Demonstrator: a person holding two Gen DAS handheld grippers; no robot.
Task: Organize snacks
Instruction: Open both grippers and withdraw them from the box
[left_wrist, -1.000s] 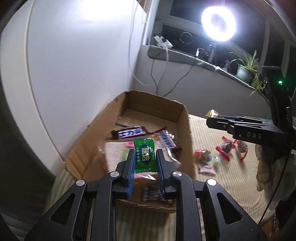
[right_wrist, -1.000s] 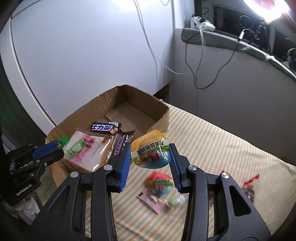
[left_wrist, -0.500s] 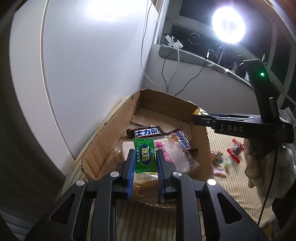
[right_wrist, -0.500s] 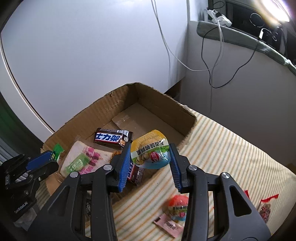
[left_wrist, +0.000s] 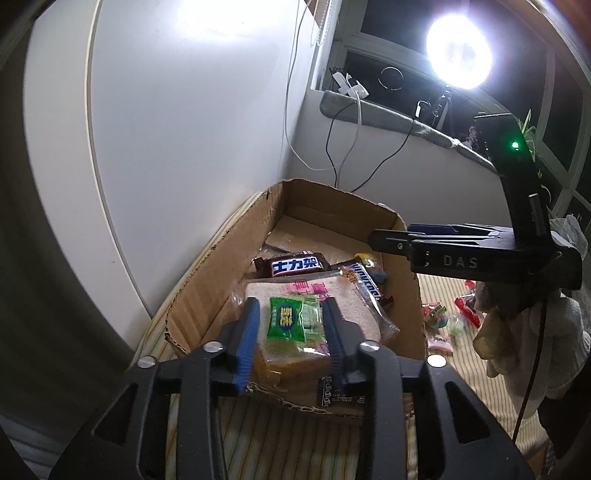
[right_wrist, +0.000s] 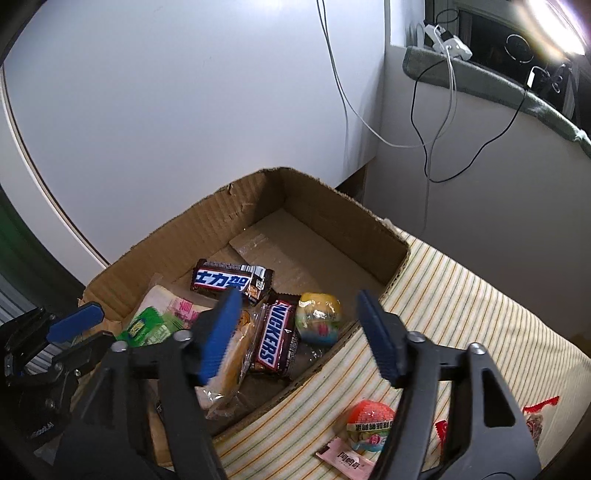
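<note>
The green sachet (left_wrist: 286, 323) lies on the wrapped bread (left_wrist: 314, 314) in the cardboard box (left_wrist: 221, 280), between the opening left gripper (left_wrist: 291, 328) pads, untouched; the right gripper (right_wrist: 295, 332) jaws spread wide, opening, above the yellow-lidded jelly cup (right_wrist: 319, 314) beside the Snickers bar (right_wrist: 275, 338).

A green packet (left_wrist: 286, 322) is seen between the left gripper's (left_wrist: 290, 332) opening jaws; a yellow-topped jelly cup (right_wrist: 319, 318) is seen in the box (right_wrist: 332, 218) beneath the right's (right_wrist: 301, 334).

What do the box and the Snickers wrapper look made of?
Box: brown corrugated cardboard, matte; fluting shows along its torn rim. Snickers wrapper: thin glossy printed film, probably plastic; it catches highlights and crinkles at the crimped ends.
</note>
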